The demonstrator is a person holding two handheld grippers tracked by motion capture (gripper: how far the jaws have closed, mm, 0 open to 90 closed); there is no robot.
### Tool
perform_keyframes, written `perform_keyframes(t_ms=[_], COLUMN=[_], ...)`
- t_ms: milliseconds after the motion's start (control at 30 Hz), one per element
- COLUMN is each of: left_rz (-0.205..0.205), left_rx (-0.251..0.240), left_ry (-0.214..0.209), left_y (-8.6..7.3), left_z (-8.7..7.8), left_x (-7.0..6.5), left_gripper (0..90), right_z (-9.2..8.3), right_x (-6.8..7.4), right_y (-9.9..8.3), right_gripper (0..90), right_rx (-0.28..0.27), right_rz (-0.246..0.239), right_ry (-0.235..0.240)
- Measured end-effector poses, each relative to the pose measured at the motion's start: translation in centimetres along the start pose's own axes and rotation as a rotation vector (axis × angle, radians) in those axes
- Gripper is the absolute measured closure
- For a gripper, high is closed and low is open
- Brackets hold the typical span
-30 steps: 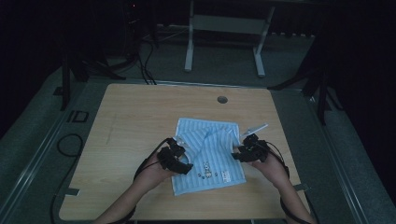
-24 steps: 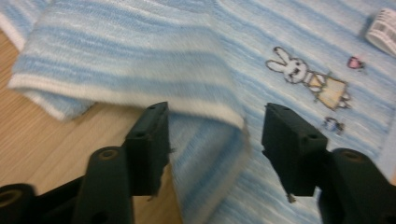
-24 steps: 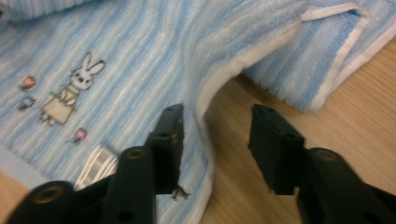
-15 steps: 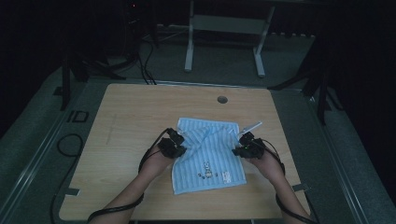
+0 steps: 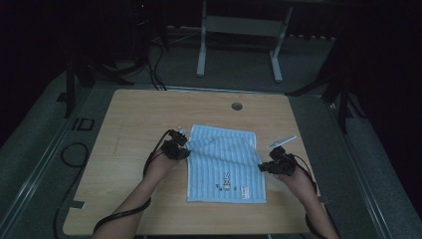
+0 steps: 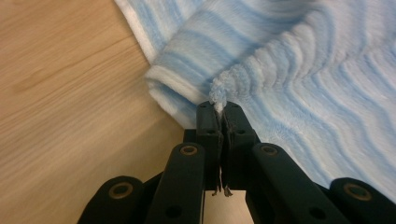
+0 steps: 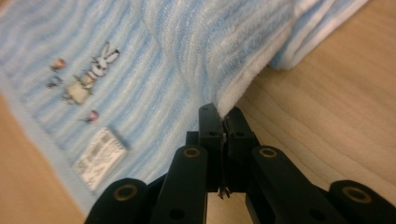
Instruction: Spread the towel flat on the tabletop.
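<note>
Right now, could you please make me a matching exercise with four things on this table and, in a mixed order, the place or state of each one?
Things:
1. light blue striped towel
2. left gripper
3. right gripper
4. small rabbit picture on the towel

Places or states:
A. shut on the towel's right edge
B. beside a white label, near the towel's near edge
C. lying on the wooden table, far part folded over
D. shut on the towel's left edge

Right pairs: 1-C, 2-D, 3-A, 4-B
</note>
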State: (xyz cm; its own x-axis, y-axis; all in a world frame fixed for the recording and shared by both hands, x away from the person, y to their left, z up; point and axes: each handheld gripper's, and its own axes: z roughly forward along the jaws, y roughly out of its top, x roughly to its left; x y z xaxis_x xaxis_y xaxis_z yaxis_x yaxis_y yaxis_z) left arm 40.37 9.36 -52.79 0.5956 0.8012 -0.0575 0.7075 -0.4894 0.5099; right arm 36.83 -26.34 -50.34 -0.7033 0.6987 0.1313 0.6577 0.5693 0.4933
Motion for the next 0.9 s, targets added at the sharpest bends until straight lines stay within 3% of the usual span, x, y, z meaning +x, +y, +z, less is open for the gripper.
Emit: perform_keyframes(t_ms=[233,400,567,667,700,767,800,833,867,900], left_rz=[-0.018,-0.043,-0.063,-0.062,-0.048,-0.046,-0.046,-0.046,-0.022,-0.006], left_rx=[0.003,0.008,0.003,-0.001,-0.002,-0.012,-0.033,-0.033,-0.059,-0.066], left_ry=[0.029,0.052,0.066,0.061,0.074,0.082,0.066,0.066,0.001,-0.026], left_y=[2.0,3.3,3.7,3.4,2.9,2.5,1.6,1.6,0.6,0.1], left_z=[1.3,1.8,1.8,1.3,0.4,-0.2,-1.7,-1.7,-3.3,-3.9], left_x=[0.8,1.5,2.2,2.4,2.4,2.4,2.3,2.3,1.7,1.2], left_gripper=[86.8,86.5,84.5,78.9,66.0,61.1,52.8,52.2,52.2,52.3], right_z=[2.6,3.7,4.2,3.7,2.8,2.1,0.6,-0.2,-0.9,-1.6], right_x=[-1.5,-3.4,-4.2,-4.0,-3.8,-3.7,-3.6,-3.5,-3.2,-2.9], right_y=[0.7,2.4,3.9,4.1,4.0,3.8,3.2,2.8,2.4,2.0], right_gripper=[87.8,87.8,86.3,78.4,73.6,70.9,67.4,66.9,66.4,66.5], right_rx=[0.047,0.041,0.058,0.061,0.056,0.043,0.037,0.029,0.015,0.002], right_rz=[0.027,0.061,0.075,0.057,0.051,0.049,0.043,0.035,0.031,0.027], right_ry=[-0.057,-0.111,-0.109,-0.120,-0.116,-0.119,-0.123,-0.125,-0.122,-0.110])
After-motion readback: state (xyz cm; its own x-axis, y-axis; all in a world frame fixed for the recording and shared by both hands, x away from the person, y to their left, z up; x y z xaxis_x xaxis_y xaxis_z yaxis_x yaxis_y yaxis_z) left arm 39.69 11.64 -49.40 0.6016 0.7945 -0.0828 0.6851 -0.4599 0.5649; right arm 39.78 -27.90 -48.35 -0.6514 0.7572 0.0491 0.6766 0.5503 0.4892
